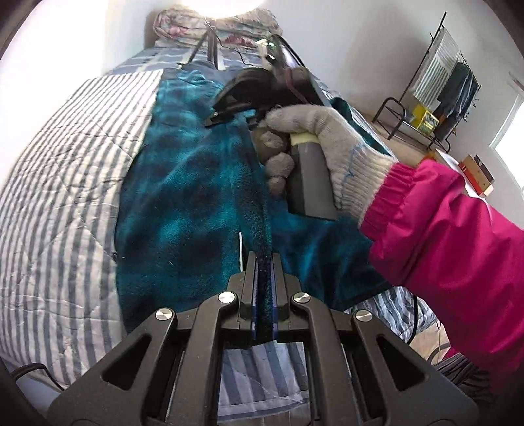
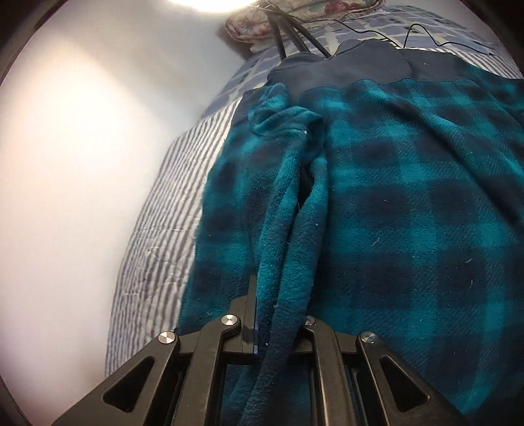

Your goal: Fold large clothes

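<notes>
- We are looking at a teal and navy checked fleece garment [image 1: 183,183] lying spread along a bed, on top of a grey-and-white striped quilt [image 1: 65,183].
- In the right wrist view the same garment [image 2: 409,213] is filling most of the frame, with a plain navy panel [image 2: 347,72] at its far end and a long bunched fold [image 2: 288,203] running toward the camera.
- We are pinching a raised ridge of the fleece in the left gripper [image 1: 264,262]; its two fingers are pressed together on the cloth.
- We are clamping the near end of the bunched fold in the right gripper [image 2: 278,314]; the fleece is draping over one finger, so only the other finger is showing clearly.
- From the left wrist view, the right gripper [image 1: 229,113] is reaching over the garment farther up the bed, held by a hand in a grey knit glove [image 1: 314,154] with a pink sleeve [image 1: 452,249] behind it.
- Beyond the garment we are seeing black tripod legs [image 1: 204,49] standing on a blue patterned sheet [image 1: 157,59], and a floral bundle of bedding [image 1: 183,23] at the head of the bed.
- Off to the side a black clothes rack [image 1: 439,75] with hanging items is standing against the white wall.
</notes>
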A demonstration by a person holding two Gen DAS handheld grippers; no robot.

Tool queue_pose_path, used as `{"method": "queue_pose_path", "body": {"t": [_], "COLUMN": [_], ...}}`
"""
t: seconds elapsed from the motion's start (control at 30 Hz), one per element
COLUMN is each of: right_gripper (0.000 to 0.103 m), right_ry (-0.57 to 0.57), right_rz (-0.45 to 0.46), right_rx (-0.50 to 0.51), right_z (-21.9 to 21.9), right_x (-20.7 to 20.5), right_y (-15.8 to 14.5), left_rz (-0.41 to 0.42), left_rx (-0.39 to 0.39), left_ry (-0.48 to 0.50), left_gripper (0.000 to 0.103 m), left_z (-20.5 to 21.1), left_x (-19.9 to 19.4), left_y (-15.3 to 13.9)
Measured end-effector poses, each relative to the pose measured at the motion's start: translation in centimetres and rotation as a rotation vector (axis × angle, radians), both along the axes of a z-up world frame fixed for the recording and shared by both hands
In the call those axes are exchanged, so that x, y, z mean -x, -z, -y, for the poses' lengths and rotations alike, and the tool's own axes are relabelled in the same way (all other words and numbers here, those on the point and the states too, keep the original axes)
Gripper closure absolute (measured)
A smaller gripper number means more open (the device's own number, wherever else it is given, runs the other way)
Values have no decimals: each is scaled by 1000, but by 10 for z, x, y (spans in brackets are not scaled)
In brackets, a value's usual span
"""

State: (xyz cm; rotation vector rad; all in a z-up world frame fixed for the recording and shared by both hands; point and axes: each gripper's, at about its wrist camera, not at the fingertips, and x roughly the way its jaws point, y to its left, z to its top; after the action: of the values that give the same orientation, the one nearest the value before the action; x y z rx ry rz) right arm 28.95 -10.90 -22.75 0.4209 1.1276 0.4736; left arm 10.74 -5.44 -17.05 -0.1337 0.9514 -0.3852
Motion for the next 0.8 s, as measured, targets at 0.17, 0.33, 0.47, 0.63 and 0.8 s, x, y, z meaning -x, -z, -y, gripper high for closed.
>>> {"method": "queue_pose_path", "body": {"t": [0.17,0.33,0.47,0.63,0.8], "right_gripper": [98,82,76,76,74], "right_ry": [-16,-15,-29,-113,-159], "right_rz": [-6,-7,54,135,118], "right_rx": [70,104,153,184,140], "right_z": [-9,-2,14,24,20], "right_x": [-3,-1,25,86,130], "right_y": [7,3,-29,-69,-70], "left_rz": [-29,-25,-6,-10,-96], "left_rx": [50,93,115,62,125], "left_ry": [38,105,91,24,-50], "left_gripper": [97,90,90,90,89], "left_z": [2,-11,-41,-80,-102], "left_x": [7,32,43,30,3], "left_y": [-2,-20,-40,-53,-40]}}
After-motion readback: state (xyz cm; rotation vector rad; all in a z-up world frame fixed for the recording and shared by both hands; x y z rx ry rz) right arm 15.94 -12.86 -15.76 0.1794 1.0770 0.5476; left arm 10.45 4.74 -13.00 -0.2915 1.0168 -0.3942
